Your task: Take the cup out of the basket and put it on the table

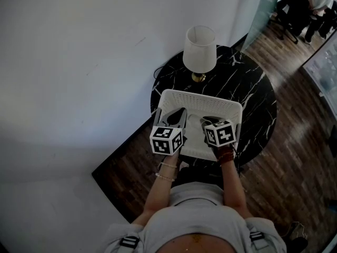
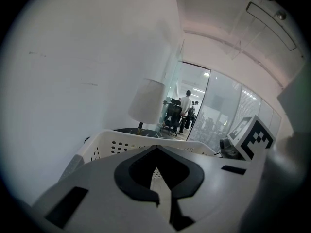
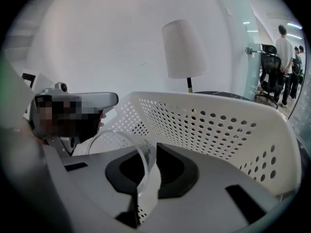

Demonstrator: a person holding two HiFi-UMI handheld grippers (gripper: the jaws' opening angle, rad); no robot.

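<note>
The white perforated basket (image 1: 197, 98) walls in the left tool (image 1: 176, 114) and the right tool (image 1: 208, 122); its top is open. A table lamp (image 1: 199, 49) stands at the basket's 12 o'clock, just behind the far rim. The wall (image 1: 79, 62) closes off 9 to 11 o'clock. Bare black marble desk (image 1: 258, 104) lies free at 2 to 4 o'clock.

Wall: a plain white wall (image 1: 79, 62) is seen at the left and behind.
Floor: the floor (image 1: 295, 157) is laid with dark wooden planks.
Table: a round black table (image 1: 258, 94) veined in white is set by the wall.
Lamp: a lamp (image 1: 199, 49) with a white shade is stood at its far edge.
Partition: beyond a glass partition (image 1: 266, 9), office chairs (image 3: 268, 76) and a standing person (image 3: 282, 42) are seen.
</note>
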